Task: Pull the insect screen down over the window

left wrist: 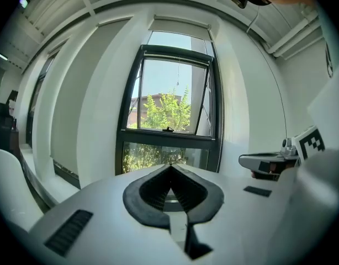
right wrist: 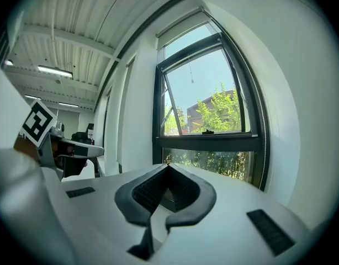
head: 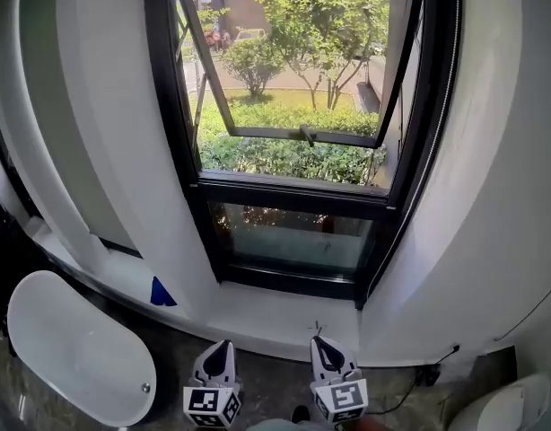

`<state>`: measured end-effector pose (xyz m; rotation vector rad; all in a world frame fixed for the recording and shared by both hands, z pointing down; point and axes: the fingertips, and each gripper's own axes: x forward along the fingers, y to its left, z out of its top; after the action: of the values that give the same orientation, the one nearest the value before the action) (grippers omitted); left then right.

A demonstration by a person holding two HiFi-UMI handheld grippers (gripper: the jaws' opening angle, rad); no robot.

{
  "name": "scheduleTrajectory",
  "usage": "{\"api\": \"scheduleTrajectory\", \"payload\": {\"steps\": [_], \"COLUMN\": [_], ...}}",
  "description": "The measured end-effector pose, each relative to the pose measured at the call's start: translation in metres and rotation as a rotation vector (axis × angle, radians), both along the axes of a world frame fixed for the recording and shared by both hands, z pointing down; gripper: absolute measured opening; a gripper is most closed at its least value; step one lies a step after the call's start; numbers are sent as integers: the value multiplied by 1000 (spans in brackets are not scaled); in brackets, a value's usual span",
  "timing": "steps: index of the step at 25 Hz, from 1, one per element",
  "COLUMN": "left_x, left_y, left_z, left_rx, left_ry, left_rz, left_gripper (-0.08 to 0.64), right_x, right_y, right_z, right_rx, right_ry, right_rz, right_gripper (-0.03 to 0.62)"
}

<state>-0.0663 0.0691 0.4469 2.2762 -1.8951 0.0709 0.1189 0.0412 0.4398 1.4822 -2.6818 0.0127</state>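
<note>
Left claw (head: 215,359) closed, empty; right claw (head: 327,353) alongside, likewise closed.

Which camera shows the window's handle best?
The head view: the handle appears nearest and clearest, on the open sash at its bottom rail. Both gripper views show it only as a tiny, distant dark bump.

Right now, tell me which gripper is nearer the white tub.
Left. The left gripper sits just right of the white tub; the right gripper is farther right, on the left gripper's far side.
</note>
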Motion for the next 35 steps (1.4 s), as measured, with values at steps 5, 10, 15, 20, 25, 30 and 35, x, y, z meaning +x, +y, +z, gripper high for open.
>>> {"api": "scheduleTrajectory", "payload": {"steps": [5,10,15,20,25,30,35], "left_x": [10,6,-6,-33,-55,-67,-70], "left_y": [-54,-97,-160,-224,-283,-334,-376], "left_z": [-5,-16,-31,-62,-95,-140,-201], "left_rx": [7,19,33,76,148,217,302], "left_ry": [1,3,-41,-82,-124,-170,-229], "left_rz": [9,36,109,170,244,321,372], "left_gripper": [12,12,12,12,12,12,12], "right_x": [10,9,-6,-35,-53,-48,-30], "right_y": [-48,-90,-136,-181,-232,-281,-327], "right_z": [-12,-23,-28,-45,-77,-126,-192], "right_rx": [15,33,48,79,164,268,363], "right_ry": [28,40,46,43,122,205,333], "right_rz": [-15,3,50,99,137,205,232], "right_gripper": [-5,-5,-5,-5,-5,-5,-5]}}
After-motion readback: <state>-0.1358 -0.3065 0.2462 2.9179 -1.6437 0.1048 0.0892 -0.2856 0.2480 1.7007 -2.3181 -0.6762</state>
